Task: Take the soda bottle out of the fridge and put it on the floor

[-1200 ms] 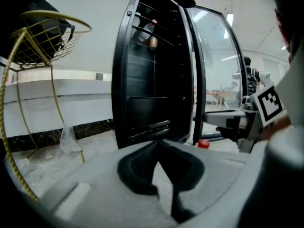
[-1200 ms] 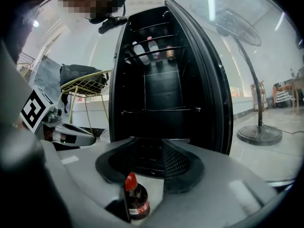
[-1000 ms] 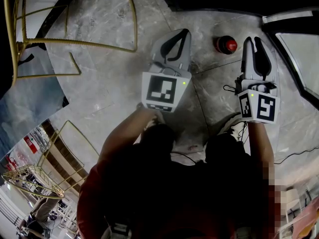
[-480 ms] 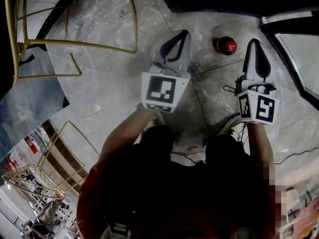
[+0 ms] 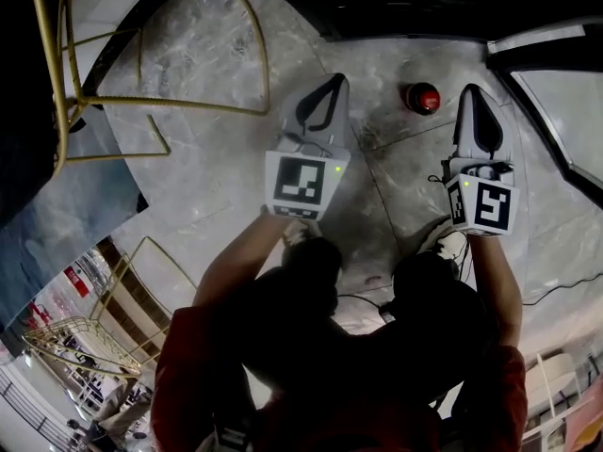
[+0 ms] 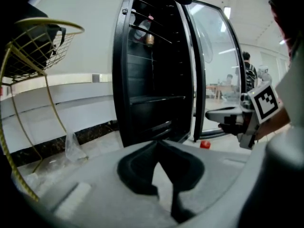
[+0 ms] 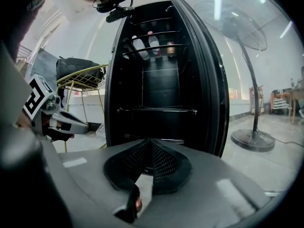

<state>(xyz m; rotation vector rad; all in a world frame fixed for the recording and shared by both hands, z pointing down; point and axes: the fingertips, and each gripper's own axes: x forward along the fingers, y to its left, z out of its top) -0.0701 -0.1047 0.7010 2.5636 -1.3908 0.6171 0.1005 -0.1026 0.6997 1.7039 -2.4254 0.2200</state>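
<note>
Standing upright on the floor, the bottle [image 5: 422,97] is at 9 o'clock from the right gripper [image 5: 472,90], which is nearer than the left gripper [image 5: 336,79]. Both grippers have their jaws closed and hold nothing.

I get bright glare off the glass door [image 7: 237,56], a dark fridge [image 7: 159,84] interior, and fisheye-bent, vignetted edges.

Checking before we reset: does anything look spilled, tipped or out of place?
Nothing spilled. The soda bottle appears upright on the floor. Only the fridge door stands open, and bottles on its top shelf lean.
</note>
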